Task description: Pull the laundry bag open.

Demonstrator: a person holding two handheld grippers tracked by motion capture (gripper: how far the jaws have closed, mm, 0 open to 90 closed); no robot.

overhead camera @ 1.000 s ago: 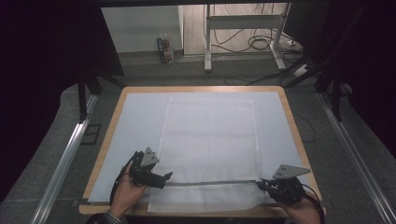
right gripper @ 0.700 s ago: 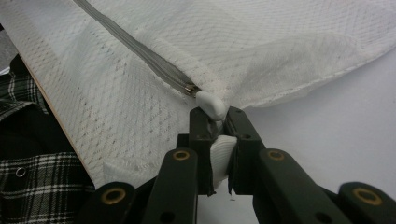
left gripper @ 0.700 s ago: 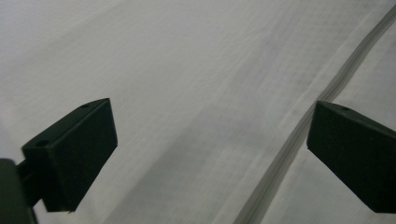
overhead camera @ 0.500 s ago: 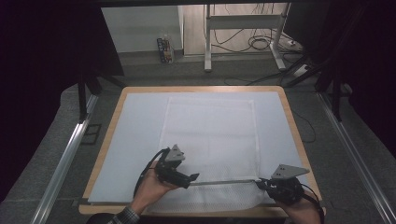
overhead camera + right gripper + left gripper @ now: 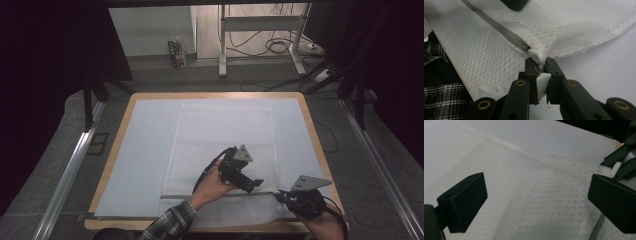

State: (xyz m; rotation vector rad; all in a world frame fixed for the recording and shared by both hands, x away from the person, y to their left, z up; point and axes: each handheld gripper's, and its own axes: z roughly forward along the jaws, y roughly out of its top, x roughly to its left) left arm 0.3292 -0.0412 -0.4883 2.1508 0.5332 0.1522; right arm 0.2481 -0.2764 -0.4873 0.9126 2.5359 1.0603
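A white mesh bag (image 5: 225,135) lies flat on the white mat, and its grey zipper (image 5: 200,196) runs along the near edge. My left gripper (image 5: 255,184) hovers open over the mesh just beyond the zipper, a little left of the right gripper. In the left gripper view its jaws (image 5: 536,202) stand wide apart above the mesh bag (image 5: 536,182) with nothing between them. My right gripper (image 5: 280,196) sits at the zipper's right end. In the right gripper view it (image 5: 541,67) is shut on the white zipper pull (image 5: 536,55), where the zipper (image 5: 496,26) ends.
The white mat (image 5: 145,150) covers a wooden table (image 5: 120,120) with a raised rim. A plaid sleeve (image 5: 170,222) comes in from the near edge. Beyond the table are a metal stand (image 5: 260,30), floor cables and a small box (image 5: 176,52).
My left gripper has travelled right from the bag's near left corner to a spot close beside the right gripper. The right gripper has stayed put, still holding the pull.
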